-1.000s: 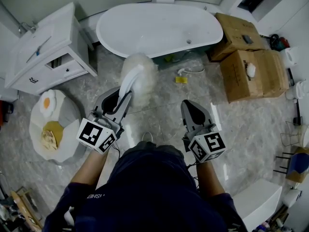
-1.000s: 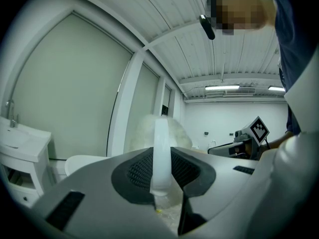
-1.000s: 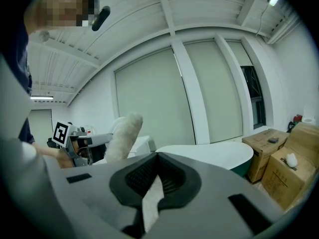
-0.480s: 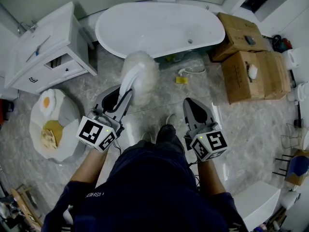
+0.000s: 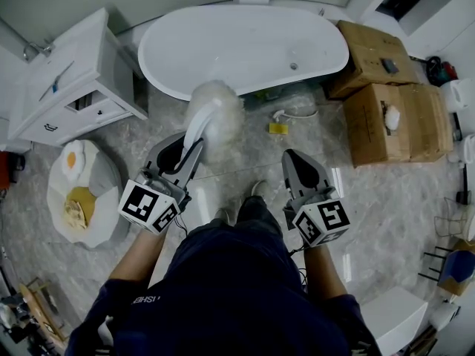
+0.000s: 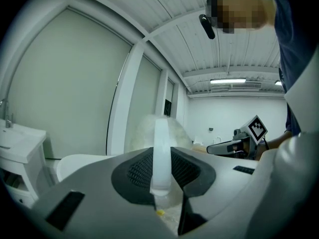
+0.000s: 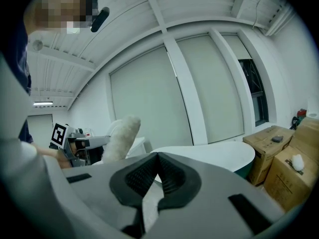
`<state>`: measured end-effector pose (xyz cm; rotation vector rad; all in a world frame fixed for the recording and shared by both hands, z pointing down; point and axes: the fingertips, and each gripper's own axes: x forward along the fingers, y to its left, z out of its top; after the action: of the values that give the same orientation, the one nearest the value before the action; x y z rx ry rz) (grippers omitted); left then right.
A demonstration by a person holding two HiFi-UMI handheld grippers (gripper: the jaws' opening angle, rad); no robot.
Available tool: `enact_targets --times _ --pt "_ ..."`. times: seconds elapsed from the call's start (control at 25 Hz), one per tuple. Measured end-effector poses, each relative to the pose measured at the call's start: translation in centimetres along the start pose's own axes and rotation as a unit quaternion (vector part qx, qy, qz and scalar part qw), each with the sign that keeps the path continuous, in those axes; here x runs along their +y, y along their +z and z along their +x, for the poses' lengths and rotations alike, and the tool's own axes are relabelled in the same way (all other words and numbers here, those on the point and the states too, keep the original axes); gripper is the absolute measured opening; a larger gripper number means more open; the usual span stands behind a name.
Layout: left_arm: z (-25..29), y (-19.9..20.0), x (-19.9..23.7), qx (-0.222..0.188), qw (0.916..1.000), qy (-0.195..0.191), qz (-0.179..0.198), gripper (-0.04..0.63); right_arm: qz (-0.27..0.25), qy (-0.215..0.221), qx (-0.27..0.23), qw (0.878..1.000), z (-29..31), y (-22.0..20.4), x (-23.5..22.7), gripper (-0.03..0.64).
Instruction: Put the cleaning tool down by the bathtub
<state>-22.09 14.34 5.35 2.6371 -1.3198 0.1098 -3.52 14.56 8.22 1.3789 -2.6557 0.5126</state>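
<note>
Cleaning tool: fluffy white head on a pale handle [image 5: 214, 119], at the centre of the head view. It is carried above the floor and not yet set down.
Left gripper [image 5: 191, 145]: the jaws are closed narrow on the handle, with the head pointing forward towards the tub.
Reason for hold: judged a carrying grip, low on the handle, that keeps the head clear of the floor.
Bathtub [image 5: 245, 43]: upper centre of the frame. Its near rim sits just above the tool head in the picture.
Right gripper [image 5: 298, 162]: the jaws are together with nothing between them. It is held alongside and is judged idle.
Surroundings: 1 white cabinet [image 5: 67, 80] at upper left and 2 cardboard boxes [image 5: 382, 87] at upper right.
Hidden: the floor strip under the tool head is covered. The person's body blocks the lower frame. Whether the head touches the tub cannot be told.
</note>
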Motion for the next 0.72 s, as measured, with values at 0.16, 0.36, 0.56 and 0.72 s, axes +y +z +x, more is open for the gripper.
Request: enact_targets --times 0.16,0.36,0.56,0.72 --pt "4.2 0.0 -0.1 0.008 0.9999 0.009 -0.002 0.103 0.005 0.01 0.006 1.0 1.4 0.6 -4.2 0.005" --pt "9.3 -0.2 -0.6 0.024 0.9995 0.022 -0.002 0.103 0.009 0.029 0.011 0.999 3.2 1.3 -8.9 0.005" --pt "13.7 -0.5 -0.6 0.042 0.9984 0.036 -0.001 0.103 0.02 0.042 0.027 0.999 5.2 1.2 -13.2 0.005" --pt "16.9 -1.6 -0.3 0.061 0.997 0.048 -0.004 0.103 0.018 0.054 0.04 0.998 6.9 1.0 -16.2 0.005"
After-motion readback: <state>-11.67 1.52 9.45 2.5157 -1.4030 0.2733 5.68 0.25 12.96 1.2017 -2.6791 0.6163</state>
